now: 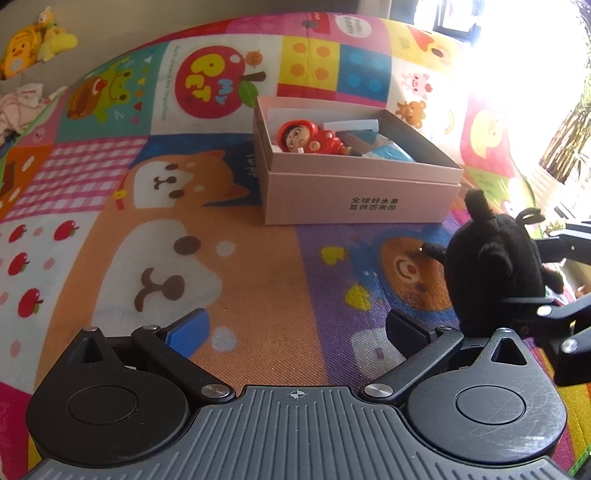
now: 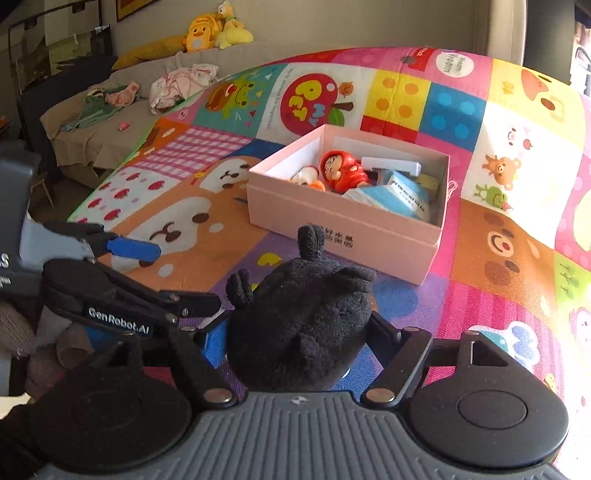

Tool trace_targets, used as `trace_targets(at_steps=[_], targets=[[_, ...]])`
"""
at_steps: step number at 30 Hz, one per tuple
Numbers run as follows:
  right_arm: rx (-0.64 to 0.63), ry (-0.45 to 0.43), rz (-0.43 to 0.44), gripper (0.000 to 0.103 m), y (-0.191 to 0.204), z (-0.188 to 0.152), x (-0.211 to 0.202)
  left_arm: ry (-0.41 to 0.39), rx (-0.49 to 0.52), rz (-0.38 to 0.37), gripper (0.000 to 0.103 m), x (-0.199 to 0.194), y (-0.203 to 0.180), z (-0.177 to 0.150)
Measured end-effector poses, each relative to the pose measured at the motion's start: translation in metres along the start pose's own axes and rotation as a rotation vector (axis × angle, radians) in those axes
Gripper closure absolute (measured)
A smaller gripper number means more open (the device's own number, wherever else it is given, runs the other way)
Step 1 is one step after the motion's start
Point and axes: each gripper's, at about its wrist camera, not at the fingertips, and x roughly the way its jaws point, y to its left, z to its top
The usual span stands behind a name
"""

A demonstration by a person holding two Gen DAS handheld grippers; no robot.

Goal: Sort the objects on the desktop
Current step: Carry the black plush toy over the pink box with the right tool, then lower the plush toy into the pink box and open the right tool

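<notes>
A black plush toy (image 2: 306,306) sits upright on the colourful play mat, just in front of an open pink box (image 2: 332,221). My right gripper (image 2: 295,332) is shut on the plush, one finger pressed against each side of its body. In the left wrist view the same plush toy (image 1: 491,266) stands at the right with the right gripper (image 1: 554,277) around it. My left gripper (image 1: 297,325) hovers open over the mat to the plush's left, with nothing between its fingers. The pink box (image 1: 362,192) holds a red doll (image 1: 306,138) and a blue-and-white packet (image 2: 399,192).
The cartoon play mat (image 1: 229,280) stretches out on all sides of the box. A sofa (image 2: 96,140) with clothes and yellow plush toys (image 2: 207,33) lies beyond the mat's far left edge. Bright window light washes out the right side.
</notes>
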Motion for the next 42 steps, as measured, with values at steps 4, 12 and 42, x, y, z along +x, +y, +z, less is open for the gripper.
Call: trace_targets(at_steps=[4, 12, 42], targets=[[0.095, -0.107, 0.002, 0.028, -0.027, 0.044, -0.027, -0.056, -0.01, -0.047, 0.0, 0.005, -0.003, 0.006], [0.29, -0.165, 0.067, 0.027, -0.076, 0.143, 0.021, -0.179, -0.088, -0.163, 0.0, 0.027, -0.008, 0.017], [0.158, -0.021, -0.11, 0.056, -0.05, 0.125, 0.135, -0.194, -0.164, -0.231, 0.0, 0.038, 0.009, 0.01]])
